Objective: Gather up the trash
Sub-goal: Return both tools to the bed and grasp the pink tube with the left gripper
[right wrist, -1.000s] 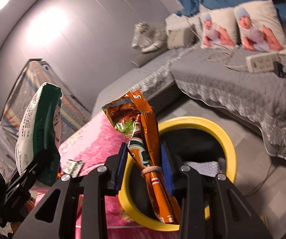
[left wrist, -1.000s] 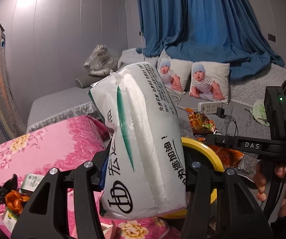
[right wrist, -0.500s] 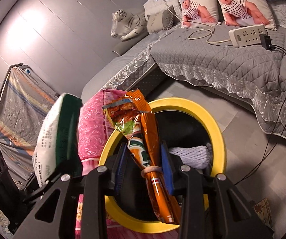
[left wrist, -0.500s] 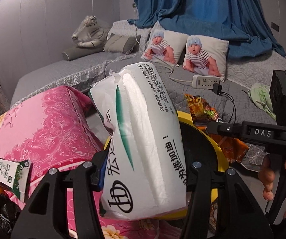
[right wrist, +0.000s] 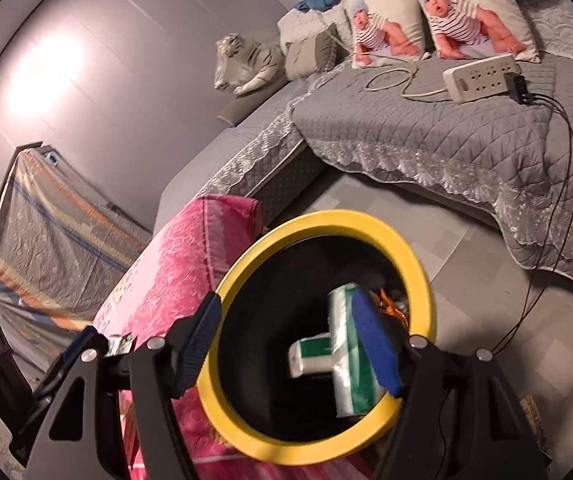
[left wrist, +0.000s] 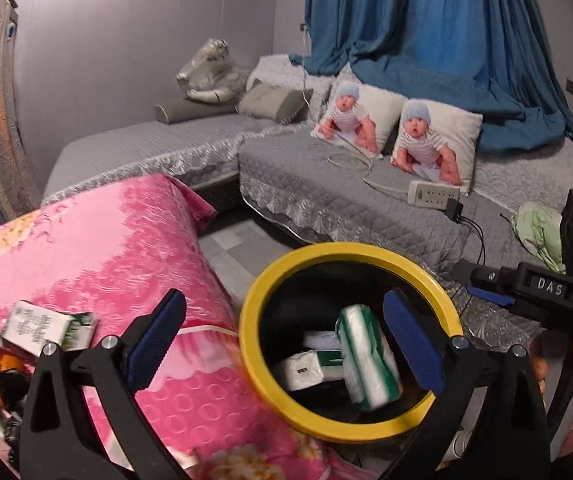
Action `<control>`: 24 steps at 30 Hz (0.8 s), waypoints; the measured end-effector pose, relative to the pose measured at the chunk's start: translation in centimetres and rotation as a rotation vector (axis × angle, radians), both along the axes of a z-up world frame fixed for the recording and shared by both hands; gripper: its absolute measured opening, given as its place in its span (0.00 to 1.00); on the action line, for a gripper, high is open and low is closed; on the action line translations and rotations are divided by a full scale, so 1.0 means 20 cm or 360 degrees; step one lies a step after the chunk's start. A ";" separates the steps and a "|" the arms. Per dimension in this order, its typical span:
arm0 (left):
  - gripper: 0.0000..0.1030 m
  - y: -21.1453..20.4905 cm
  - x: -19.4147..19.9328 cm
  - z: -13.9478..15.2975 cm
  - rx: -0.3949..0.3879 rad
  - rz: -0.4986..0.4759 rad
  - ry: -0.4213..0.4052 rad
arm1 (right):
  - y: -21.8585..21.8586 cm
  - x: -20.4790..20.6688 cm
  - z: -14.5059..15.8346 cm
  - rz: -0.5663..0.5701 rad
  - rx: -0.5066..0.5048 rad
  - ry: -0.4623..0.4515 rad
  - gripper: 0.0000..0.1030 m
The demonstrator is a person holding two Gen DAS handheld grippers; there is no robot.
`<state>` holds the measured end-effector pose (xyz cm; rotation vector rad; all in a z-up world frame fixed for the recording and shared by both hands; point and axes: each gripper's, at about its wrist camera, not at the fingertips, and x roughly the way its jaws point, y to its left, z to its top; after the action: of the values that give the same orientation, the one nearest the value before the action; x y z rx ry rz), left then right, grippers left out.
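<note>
The white-and-green tissue pack [left wrist: 368, 360] lay inside the yellow-rimmed bin [left wrist: 270, 292], beside a smaller white-and-green carton [left wrist: 306, 368] (its print too small to read). Above the bin, the left gripper [left wrist: 286, 340] and the right gripper [right wrist: 290, 344] both stood spread wide, holding nothing. "DAS" showed on the right gripper's body. Another carton [left wrist: 42, 328] lay on the pink quilt [left wrist: 98, 248].

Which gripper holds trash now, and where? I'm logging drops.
Neither: the left gripper and right gripper are open and empty; the white-green pack lies in the yellow-rimmed bin.
</note>
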<state>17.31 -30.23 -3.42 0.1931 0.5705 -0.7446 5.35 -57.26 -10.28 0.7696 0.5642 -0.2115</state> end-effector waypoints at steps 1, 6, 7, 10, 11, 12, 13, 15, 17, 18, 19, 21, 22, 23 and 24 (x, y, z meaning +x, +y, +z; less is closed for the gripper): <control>0.92 0.04 -0.02 0.02 -0.0012 -0.0010 -0.0021 | 0.02 0.00 0.00 0.0026 -0.0005 -0.0003 0.63; 0.92 0.32 -0.11 0.14 -0.0053 -0.0029 -0.0144 | 0.17 0.04 0.07 0.0182 -0.0043 -0.0037 0.63; 0.92 0.38 -0.13 0.16 -0.0058 -0.0019 -0.0164 | 0.20 0.05 0.08 0.0205 -0.0056 -0.0040 0.63; 0.92 0.63 -0.17 0.20 -0.0065 0.0056 -0.0217 | 0.31 0.10 0.11 0.0302 -0.0073 -0.0052 0.63; 0.92 0.70 -0.18 0.20 -0.0064 0.0077 -0.0223 | 0.35 0.12 0.12 0.0340 -0.0077 -0.0052 0.63; 0.92 0.78 -0.20 0.20 -0.0059 0.0102 -0.0230 | 0.39 0.14 0.13 0.0377 -0.0086 -0.0051 0.63; 0.92 0.90 -0.22 0.20 -0.0043 0.0145 -0.0237 | 0.43 0.16 0.13 0.0404 -0.0095 -0.0051 0.63; 0.92 1.04 -0.25 0.18 -0.0005 0.0201 -0.0240 | 0.52 0.20 0.16 0.0475 -0.0116 -0.0053 0.63; 0.92 1.22 -0.28 0.14 0.0054 0.0278 -0.0196 | 0.59 0.24 0.17 0.0533 -0.0129 -0.0057 0.63; 0.92 1.27 -0.28 0.12 0.0068 0.0303 -0.0167 | 0.62 0.25 0.18 0.0550 -0.0134 -0.0058 0.63; 0.92 1.35 -0.28 0.08 0.0073 0.0330 -0.0102 | 0.66 0.27 0.19 0.0580 -0.0143 -0.0059 0.63; 0.92 1.46 -0.27 0.02 0.0065 0.0359 -0.0002 | 0.73 0.31 0.20 0.0630 -0.0159 -0.0055 0.63; 0.92 1.51 -0.26 -0.02 0.0070 0.0387 0.0056 | 0.76 0.32 0.21 0.0648 -0.0164 -0.0054 0.63; 0.92 1.54 -0.24 -0.06 0.0077 0.0412 0.0114 | 0.80 0.34 0.21 0.0672 -0.0173 -0.0051 0.63; 0.92 1.59 -0.23 -0.09 0.0072 0.0423 0.0142 | 0.83 0.36 0.22 0.0694 -0.0180 -0.0048 0.63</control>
<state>12.73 1.48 -5.27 0.1234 0.6832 -0.4842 12.49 -40.68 -5.90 0.5237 0.6710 0.1699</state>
